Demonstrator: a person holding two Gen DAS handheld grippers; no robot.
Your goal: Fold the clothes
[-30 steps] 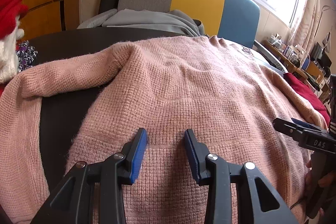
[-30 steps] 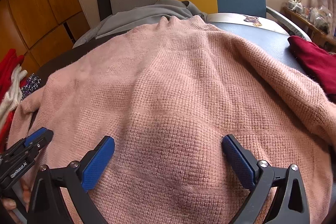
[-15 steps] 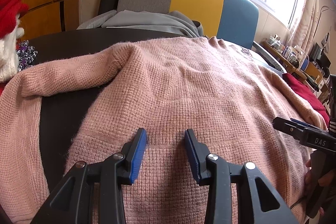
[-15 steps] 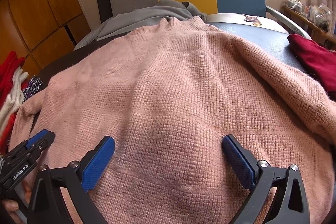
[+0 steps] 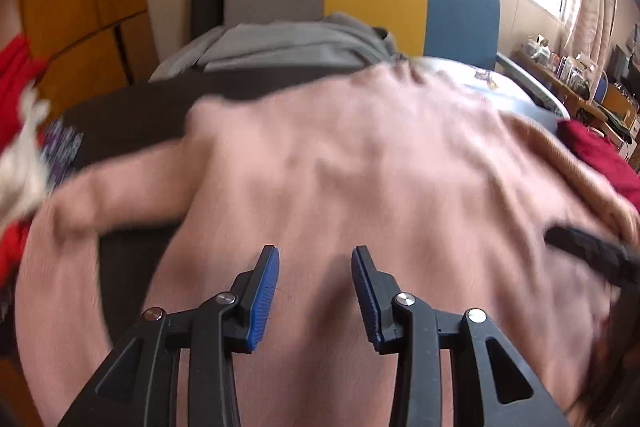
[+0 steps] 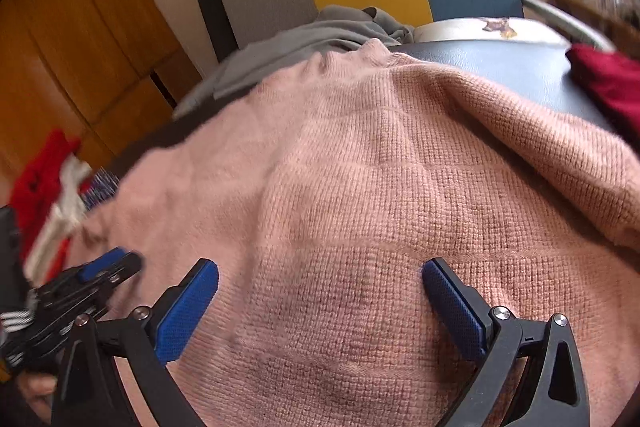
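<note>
Sweater (image 6: 380, 211) lies spread flat on the dark table (image 6: 508, 71), with both claws above its near hem. The left claw (image 5: 314, 293) has a narrow gap, the right claw (image 6: 320, 311) stands wide apart, and neither holds anything. A pinch that catches only the top layer could drag the soft knit crooked.

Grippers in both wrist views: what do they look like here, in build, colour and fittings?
Both match. The left gripper and right gripper are matte black plastic, with angular arms that have triangular cut-outs and round silver pivot screws. Each has two fingers faced with ribbed blue pads. No cables show. The left gripper's side, seen in the right wrist view, carries white lettering too blurred to read.
</note>
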